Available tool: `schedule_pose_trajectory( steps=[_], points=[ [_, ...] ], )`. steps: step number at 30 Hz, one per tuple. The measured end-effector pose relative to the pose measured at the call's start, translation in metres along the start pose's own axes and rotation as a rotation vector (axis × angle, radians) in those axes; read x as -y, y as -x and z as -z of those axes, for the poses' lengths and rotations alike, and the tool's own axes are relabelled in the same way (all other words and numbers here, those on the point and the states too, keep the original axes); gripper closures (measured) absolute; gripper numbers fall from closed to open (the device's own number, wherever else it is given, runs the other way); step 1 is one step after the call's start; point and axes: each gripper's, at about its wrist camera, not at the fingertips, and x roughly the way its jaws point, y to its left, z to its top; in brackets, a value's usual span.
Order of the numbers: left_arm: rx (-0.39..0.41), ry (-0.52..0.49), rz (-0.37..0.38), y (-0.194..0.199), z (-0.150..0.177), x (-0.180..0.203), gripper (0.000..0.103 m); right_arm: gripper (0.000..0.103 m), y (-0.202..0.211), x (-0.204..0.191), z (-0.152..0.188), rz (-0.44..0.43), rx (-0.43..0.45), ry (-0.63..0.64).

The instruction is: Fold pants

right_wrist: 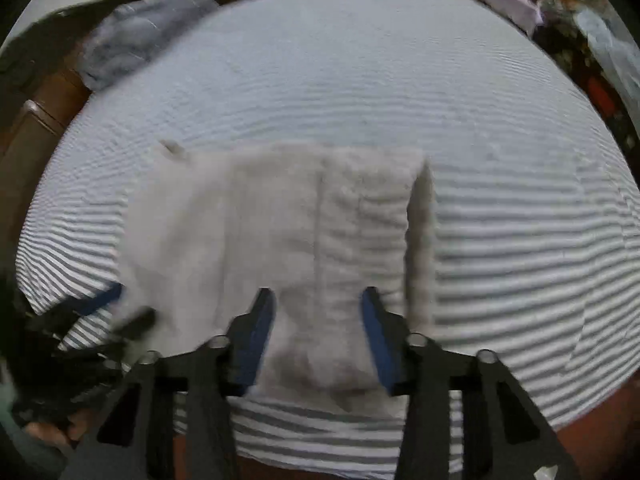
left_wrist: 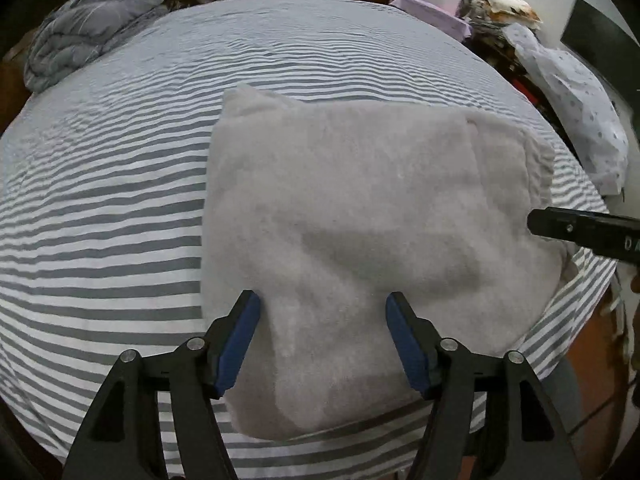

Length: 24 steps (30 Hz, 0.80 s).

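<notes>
Left hand-held gripper (left_wrist: 322,300) nearest the lens, jaws spread wide w/ nothing between them, hovering over the near edge of the folded pale grey pants (left_wrist: 372,232). Pants lie flat on the striped bed (left_wrist: 100,208), toward its near edge. Right hand-held gripper (right_wrist: 318,300) also released, above the pants' ribbed waistband end; crumpled grey duvet (left_wrist: 80,36) at the bed's far left corner.

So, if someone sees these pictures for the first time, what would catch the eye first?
Most likely the pale grey pants, folded into a thick rectangle on the striped bedsheet at the near edge of the bed. Next, the left gripper, its blue-padded fingers spread open above the near part of the fabric, holding nothing. At the far left corner lies a crumpled grey quilt.
</notes>
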Motion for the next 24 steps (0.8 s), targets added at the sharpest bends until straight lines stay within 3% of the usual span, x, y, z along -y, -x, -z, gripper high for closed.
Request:
schedule_pose_trajectory(
  steps=[5, 10, 16, 24],
  points=[
    [-0.003, 0.051, -0.003, -0.012, 0.002, -0.007, 0.019, 0.062, -0.015, -0.01, 0.004, 0.085, 0.003, 0.07],
    [-0.025, 0.054, -0.02, -0.01, -0.003, -0.007, 0.015, 0.04, -0.022, -0.022, 0.003, 0.116, 0.022, 0.098],
    [-0.02, 0.075, -0.078, 0.009, -0.003, -0.005, 0.015, 0.039, 0.004, -0.036, 0.005, 0.133, 0.104, 0.088],
    [0.051, 0.058, -0.157, 0.054, 0.007, -0.003, 0.015, 0.036, 0.053, -0.057, 0.024, 0.134, 0.2, 0.06]
  ],
)
